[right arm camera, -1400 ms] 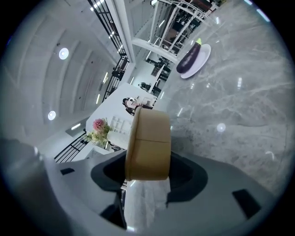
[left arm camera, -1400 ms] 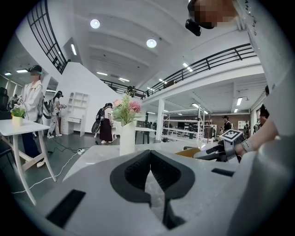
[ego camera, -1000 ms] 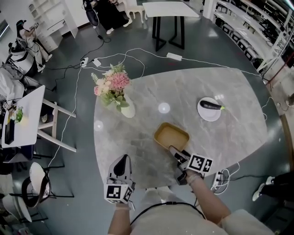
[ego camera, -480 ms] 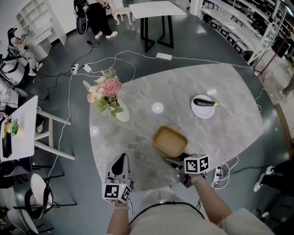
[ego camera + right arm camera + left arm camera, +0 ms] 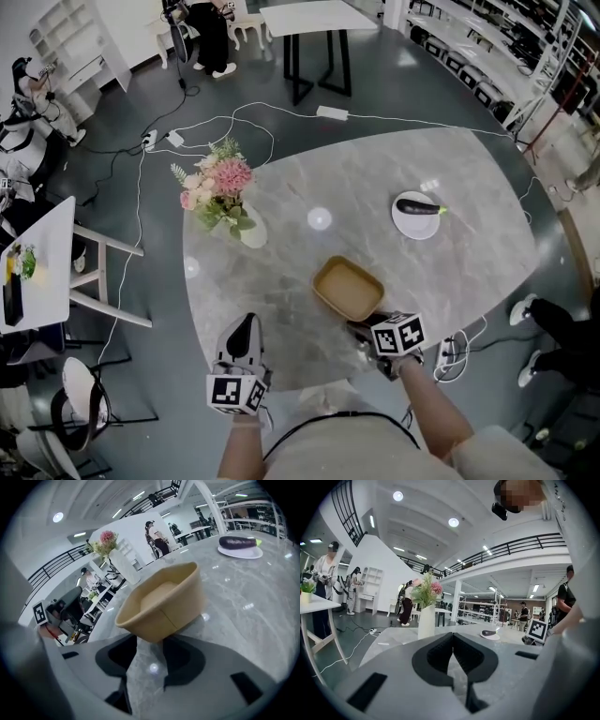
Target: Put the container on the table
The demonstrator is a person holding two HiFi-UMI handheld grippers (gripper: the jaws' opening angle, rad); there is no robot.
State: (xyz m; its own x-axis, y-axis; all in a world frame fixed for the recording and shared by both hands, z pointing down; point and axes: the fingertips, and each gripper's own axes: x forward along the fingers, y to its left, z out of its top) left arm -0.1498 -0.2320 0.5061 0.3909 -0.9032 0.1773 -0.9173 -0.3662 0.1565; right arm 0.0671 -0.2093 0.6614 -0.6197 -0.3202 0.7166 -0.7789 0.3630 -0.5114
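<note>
**Head view.** Grey, marble-veined table (image 5: 450, 178), glossy, with a rounded outline. Near its front edge, upright on the stone, a tan paper container (image 5: 348, 288), rounded-square in shape and matt. Just beside its near corner, the grey plastic right gripper (image 5: 364, 329), topped by a marker cube (image 5: 398, 335) printed with black-and-white square patterns. Cannot tell from here whether touching the wall. Well apart to the left, the left gripper (image 5: 247, 323) over the table's edge, carrying a patterned cube of its own. Farther off, a white ceramic vase (image 5: 253, 231) of pink and cream flowers (image 5: 217, 183) at the left. At the right, a round white plate (image 5: 417, 232) bearing a dark purple aubergine (image 5: 415, 207).

**Left gripper view.** Black matt fingers (image 5: 436, 656) of the left gripper (image 5: 453, 637) pressed together at the tips, with nothing held. Beyond them, the smooth vase (image 5: 426, 620), the plate (image 5: 490, 636) and the stone top (image 5: 393, 641).

**Right gripper view.** Black fingers (image 5: 119, 656) of the right gripper (image 5: 150, 640) spread apart, veined stone (image 5: 243, 602) in the gap. Container (image 5: 164, 604) on the table just ahead of the fingertips, centred on the gap and outside the grip. Smooth wall, one vertical seam, rolled rim. Behind it, the plate (image 5: 240, 553) with the glossy aubergine (image 5: 236, 542).
</note>
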